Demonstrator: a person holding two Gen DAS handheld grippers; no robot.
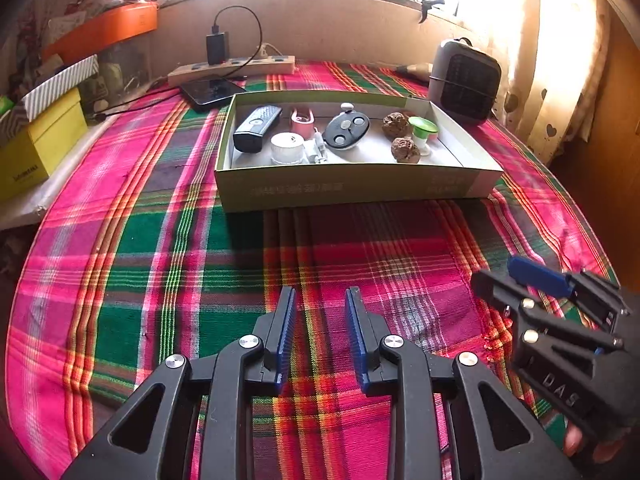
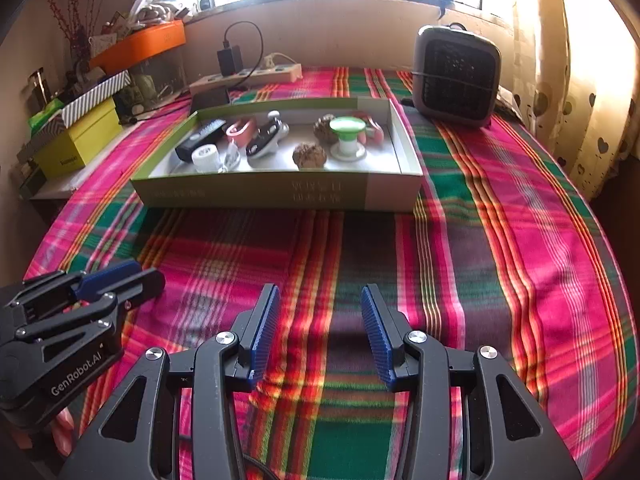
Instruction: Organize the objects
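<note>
Left wrist view shows the box (image 1: 352,188) mid-counter on the plaid cloth (image 1: 160,260), holding a black remote (image 1: 256,128), a white jar (image 1: 286,148), two brown lumps (image 1: 405,150) and a green-topped piece (image 1: 423,128). Well short of it, the left gripper (image 1: 321,300) and right gripper (image 2: 320,300) hover over bare cloth, jaws spread and pinching nothing. A heater (image 2: 456,74) stands beyond the box's right corner.

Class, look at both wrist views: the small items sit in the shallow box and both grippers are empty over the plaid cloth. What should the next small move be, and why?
Probably ease the left gripper forward toward the box. Both it and the right gripper are open, hold nothing, and are well short of the box, where every small item, like the black remote, lies.
</note>
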